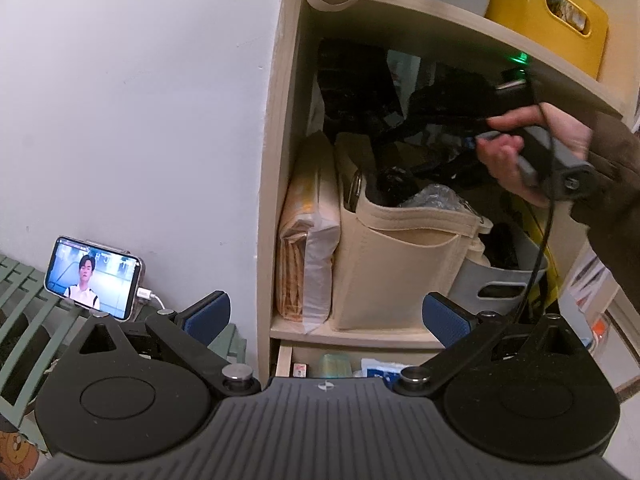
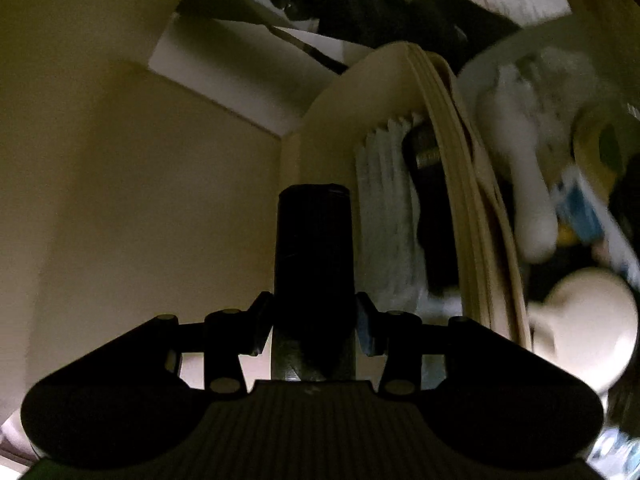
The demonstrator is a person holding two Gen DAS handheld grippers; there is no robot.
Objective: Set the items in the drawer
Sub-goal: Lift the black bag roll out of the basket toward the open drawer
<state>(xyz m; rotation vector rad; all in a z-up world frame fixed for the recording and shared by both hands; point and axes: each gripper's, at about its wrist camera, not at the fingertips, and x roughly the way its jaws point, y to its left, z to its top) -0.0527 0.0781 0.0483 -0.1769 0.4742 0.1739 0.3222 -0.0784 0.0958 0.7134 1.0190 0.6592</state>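
Right gripper (image 2: 314, 330) is pinching a dark, smooth, upright cylinder (image 2: 312, 248) between its pads, inside the shadowy middle shelf of the wooden shelving unit (image 1: 280, 160), just left of the beige felt organizer (image 2: 452, 184) there. Left gripper (image 1: 326, 314) is sitting spread wide with nothing between its blue pads, pointing at that shelving unit's base, where the drawer (image 1: 286, 354) is standing partly open just under the felt organizer's shelf, small packets showing inside.

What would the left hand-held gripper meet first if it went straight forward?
Probably the beige felt bag on the shelf; the open left hand-held gripper points at its front, though depth is unclear.
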